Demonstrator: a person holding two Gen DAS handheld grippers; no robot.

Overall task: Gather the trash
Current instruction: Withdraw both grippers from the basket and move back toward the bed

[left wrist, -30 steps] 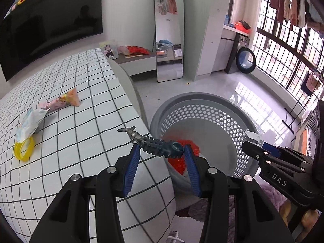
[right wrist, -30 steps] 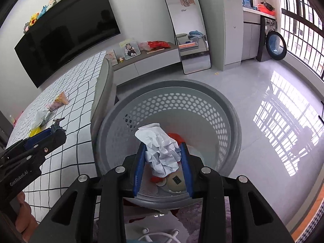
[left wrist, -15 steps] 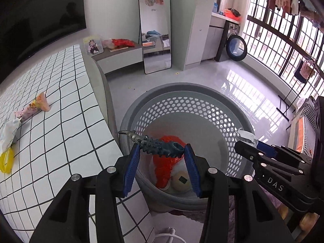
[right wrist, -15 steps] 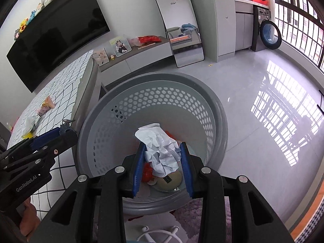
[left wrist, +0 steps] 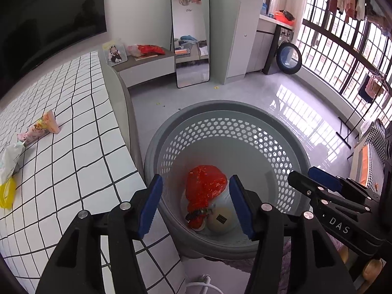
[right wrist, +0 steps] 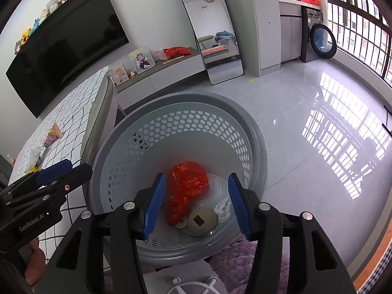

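My left gripper [left wrist: 196, 205] is open and empty above the near rim of a grey perforated basket [left wrist: 220, 112]. My right gripper [right wrist: 196, 205] is open and empty above the same basket [right wrist: 186, 103]. Inside lie a red plastic bag [left wrist: 205, 186], a round cream lid [right wrist: 202, 220] and crumpled white paper [right wrist: 224, 208]. On the white grid bed [left wrist: 85, 147] to the left lie a pink snack wrapper [left wrist: 40, 128], a white wrapper [left wrist: 9, 159] and a yellow ring [left wrist: 6, 193]. The right gripper also shows at the right edge of the left wrist view [left wrist: 316, 178].
The basket stands on the grey floor [right wrist: 306, 127] beside the bed's edge. A low cabinet [left wrist: 147, 66] with a photo and a red bag, a mirror [left wrist: 191, 31] and a washing machine [right wrist: 321, 41] stand at the far wall. A purple mat [right wrist: 245, 257] lies under the basket.
Both grippers opened. The dark spiky object dropped from the left gripper and the crumpled white paper dropped from the right gripper into the basket. The left gripper shifted right over the basket.
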